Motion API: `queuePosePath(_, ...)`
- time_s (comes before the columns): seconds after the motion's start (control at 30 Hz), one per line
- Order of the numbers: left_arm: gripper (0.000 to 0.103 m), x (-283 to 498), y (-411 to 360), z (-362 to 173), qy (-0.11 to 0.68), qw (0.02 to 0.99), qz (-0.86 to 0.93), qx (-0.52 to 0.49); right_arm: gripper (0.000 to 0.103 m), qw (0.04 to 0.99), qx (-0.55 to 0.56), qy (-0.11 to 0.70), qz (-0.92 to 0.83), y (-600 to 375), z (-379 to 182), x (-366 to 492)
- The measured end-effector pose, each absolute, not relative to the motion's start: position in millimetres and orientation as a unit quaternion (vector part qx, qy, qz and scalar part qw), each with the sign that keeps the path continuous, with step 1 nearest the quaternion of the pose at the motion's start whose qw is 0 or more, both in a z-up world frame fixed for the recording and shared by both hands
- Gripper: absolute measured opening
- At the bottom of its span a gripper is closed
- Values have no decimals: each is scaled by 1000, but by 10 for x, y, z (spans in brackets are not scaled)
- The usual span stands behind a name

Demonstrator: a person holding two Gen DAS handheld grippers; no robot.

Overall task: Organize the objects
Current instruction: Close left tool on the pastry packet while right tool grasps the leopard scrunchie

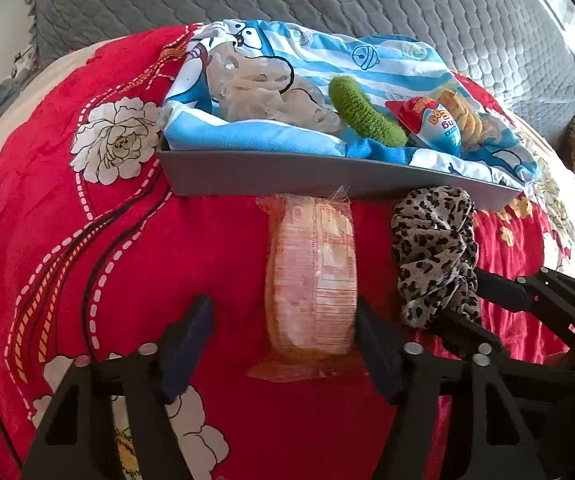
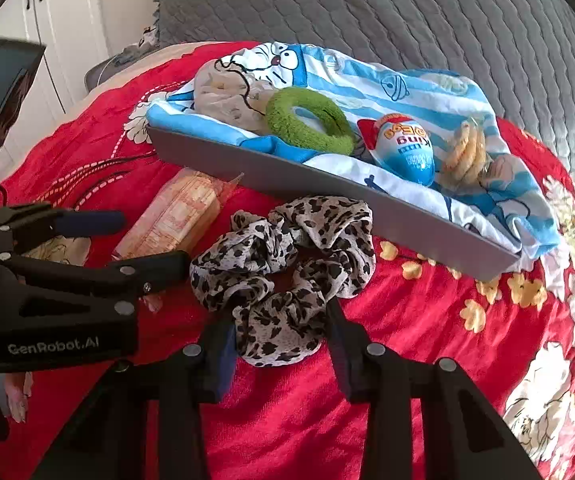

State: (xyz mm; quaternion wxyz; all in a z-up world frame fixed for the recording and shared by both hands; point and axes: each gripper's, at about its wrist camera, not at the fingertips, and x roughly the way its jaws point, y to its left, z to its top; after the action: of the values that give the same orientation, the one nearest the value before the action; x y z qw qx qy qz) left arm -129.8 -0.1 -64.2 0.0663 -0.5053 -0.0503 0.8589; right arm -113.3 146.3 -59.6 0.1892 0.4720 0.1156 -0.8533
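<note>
A snack packet [image 1: 313, 276] in clear orange wrap lies on the red blanket between the fingers of my left gripper [image 1: 283, 352]. Its right pad touches the packet and its left pad stands clear, so it is open. A leopard-print scrunchie [image 2: 283, 264] lies right of the packet [image 2: 175, 216]. My right gripper [image 2: 281, 352] has its pads pressed on the scrunchie's near fold. In the left wrist view the right gripper [image 1: 463, 298] clamps the scrunchie [image 1: 431, 240] from the right. Behind both sits a grey tray [image 2: 287, 184] lined with a blue cartoon cloth [image 2: 367, 80].
The tray [image 1: 287, 176] holds a green scrunchie [image 2: 309, 122], a blue egg toy [image 2: 405, 148], a yellow ring [image 2: 465, 152] and a pale sheer scrunchie [image 2: 227, 96]. A red floral blanket [image 2: 427, 340] covers the bed. A grey quilt [image 2: 367, 8] lies behind, white cupboards [image 2: 47, 40] at left.
</note>
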Motion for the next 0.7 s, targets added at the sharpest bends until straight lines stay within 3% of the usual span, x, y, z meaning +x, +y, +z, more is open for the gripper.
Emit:
queuePosePath(0.13, 61, -1301, -4, -639, -54, 72, 859, -505, 38, 190, 474, 110, -853, 1484, -588, -1135)
queuePosePath(0.3, 44, -1278, 33, -623, -48, 83, 860, -502, 38, 190, 475, 105, -853, 1488, -582, -1131)
queuePosePath(0.7, 43, -1243, 34, -565, -51, 93, 860, -500, 28, 189, 477, 97, -853, 1545, -528, -1109)
